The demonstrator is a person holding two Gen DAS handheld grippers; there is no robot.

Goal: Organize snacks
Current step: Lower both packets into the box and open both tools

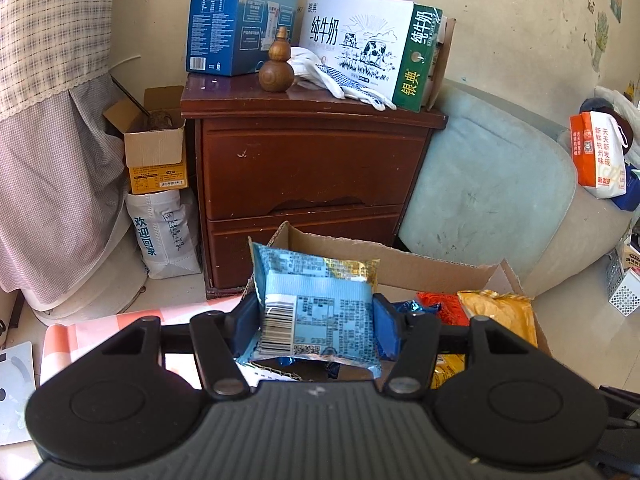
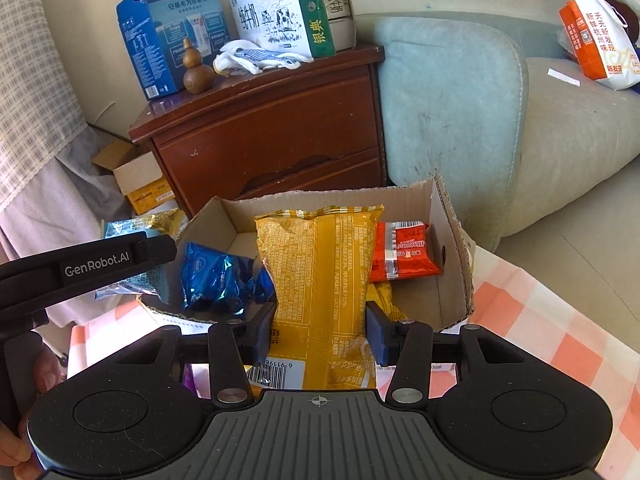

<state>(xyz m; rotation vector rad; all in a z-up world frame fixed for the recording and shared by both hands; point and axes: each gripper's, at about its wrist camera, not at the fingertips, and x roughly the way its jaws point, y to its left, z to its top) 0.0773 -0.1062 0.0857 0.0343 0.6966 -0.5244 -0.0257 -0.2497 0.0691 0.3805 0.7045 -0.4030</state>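
My left gripper (image 1: 316,320) is shut on a light blue snack packet (image 1: 316,312), held just in front of the cardboard box (image 1: 400,256). In the right wrist view my right gripper (image 2: 320,332) is shut on a yellow snack bag (image 2: 320,280), which hangs over the cardboard box (image 2: 452,240). Inside the box lie dark blue foil packets (image 2: 212,276) and a red packet (image 2: 400,256). The left gripper's arm (image 2: 80,268) with its light blue packet (image 2: 124,232) shows at the box's left side. The box stands on a pink checked cloth (image 2: 540,320).
Behind the box stands a brown nightstand (image 1: 308,168) carrying a blue carton (image 1: 240,20), a milk carton (image 1: 372,44), a wooden gourd (image 1: 276,68) and white gloves (image 1: 340,76). A pale sofa (image 1: 492,192) with an orange bag (image 1: 600,152) is at the right. Small boxes (image 1: 156,148) sit left.
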